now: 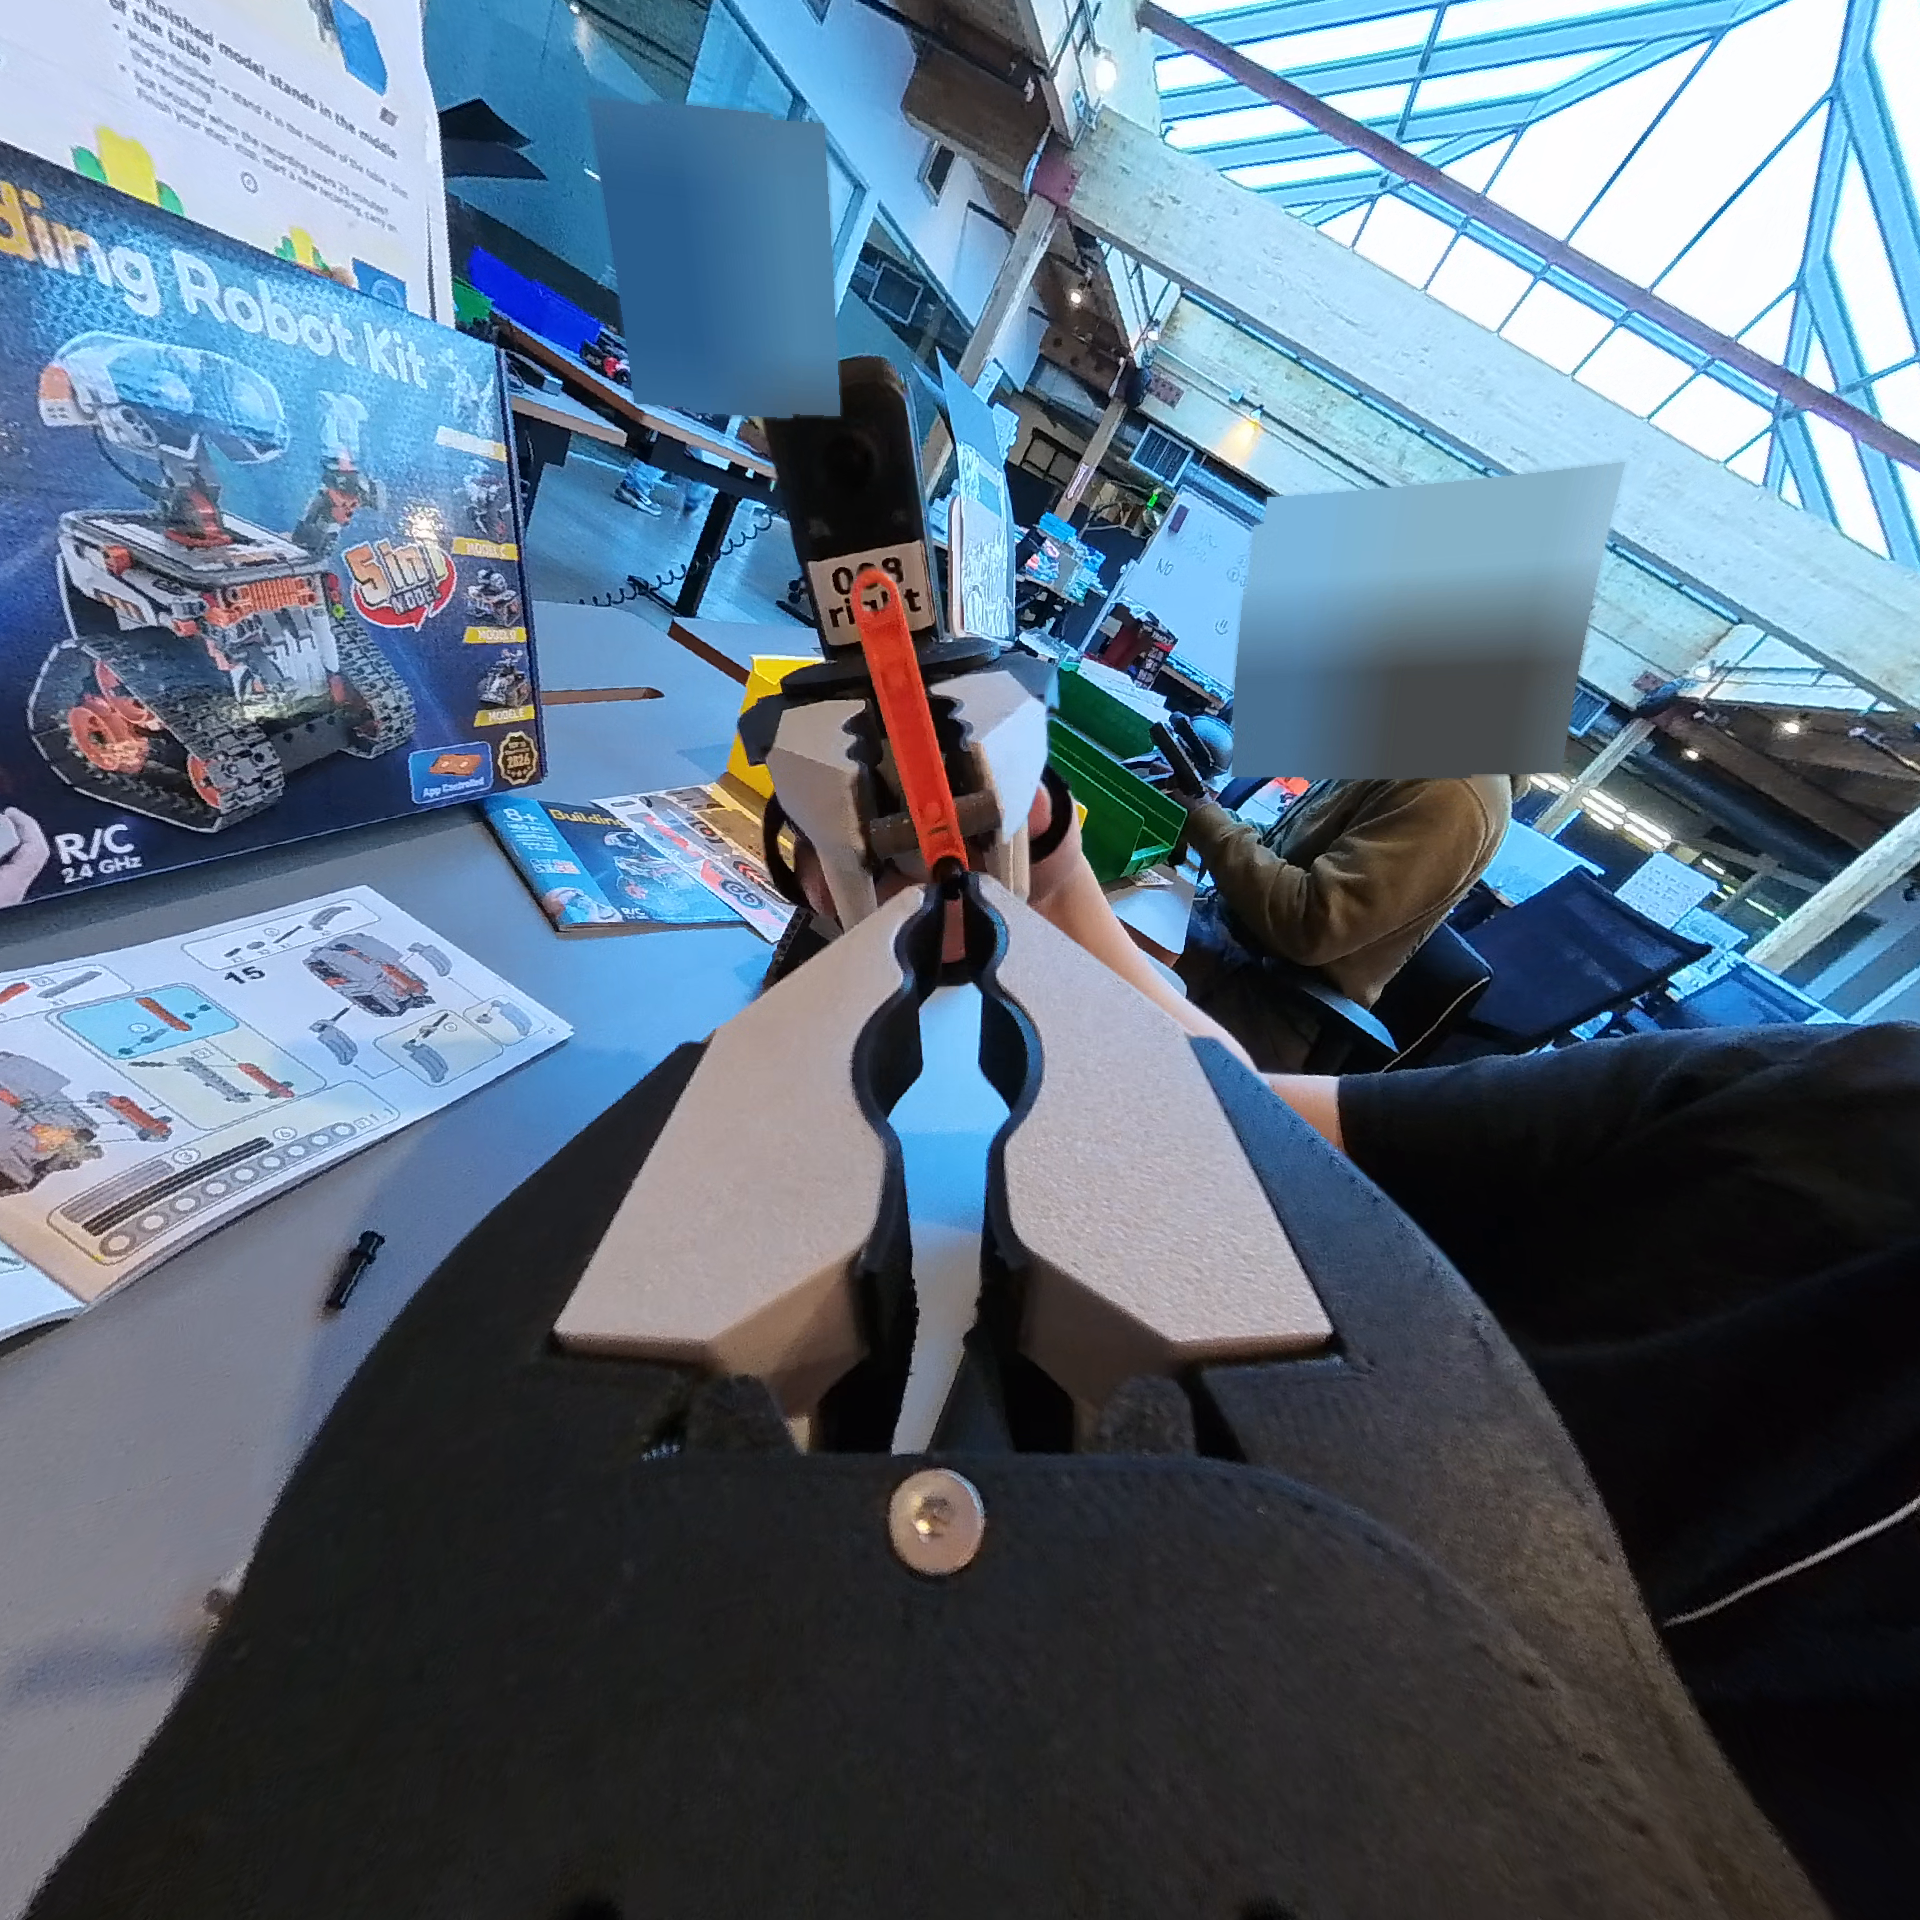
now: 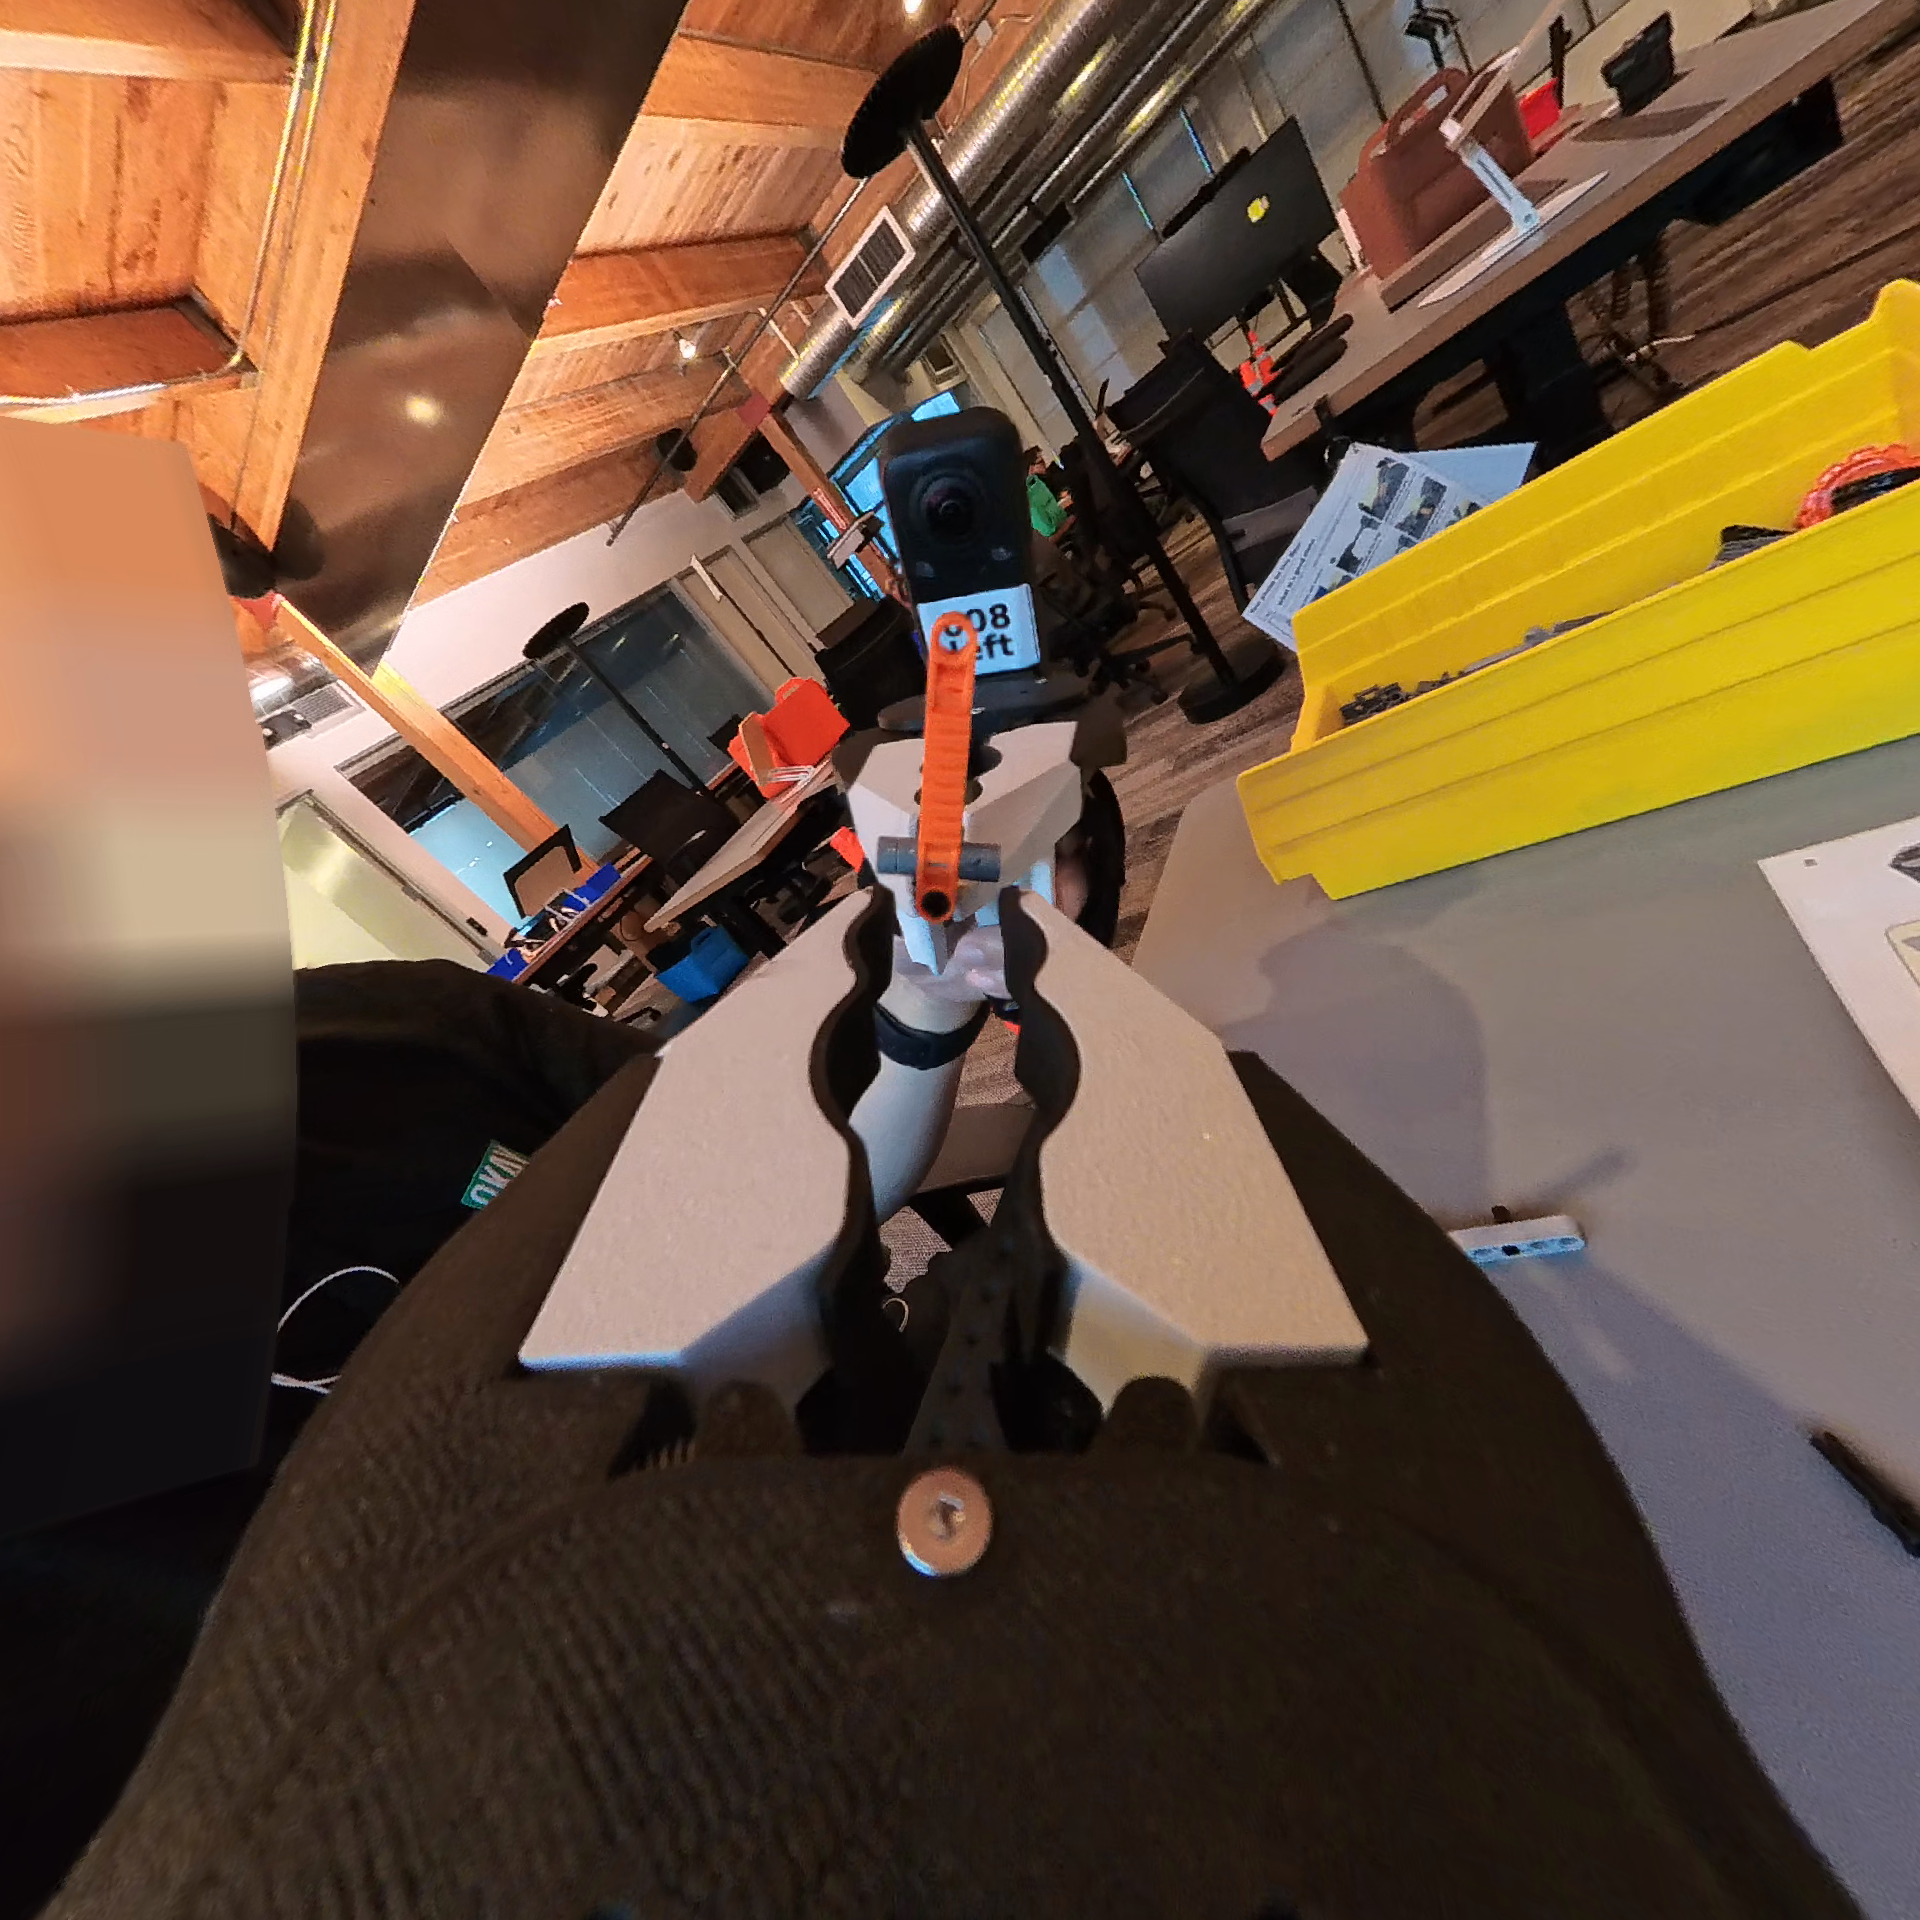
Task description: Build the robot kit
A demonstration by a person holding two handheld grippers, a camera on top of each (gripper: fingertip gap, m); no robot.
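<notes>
Left wrist view shows the left claw pinched on the lower end of an orange beam; beyond the beam, the right claw stands parted around its grey pin, above the counter

Left gripper: jaws closing tight at the tips, pinching the lower end of an orange beam, pointing up and forward at the opposite unit. Right gripper: jaws standing parted, tips flanking a grey axle; contact cannot be told. Both are facing each other tip to tip, raised above the table. Right hand: gripping below its unit, bare forearm running back into a black sleeve. Left hand: wearing a black wristband.
</notes>
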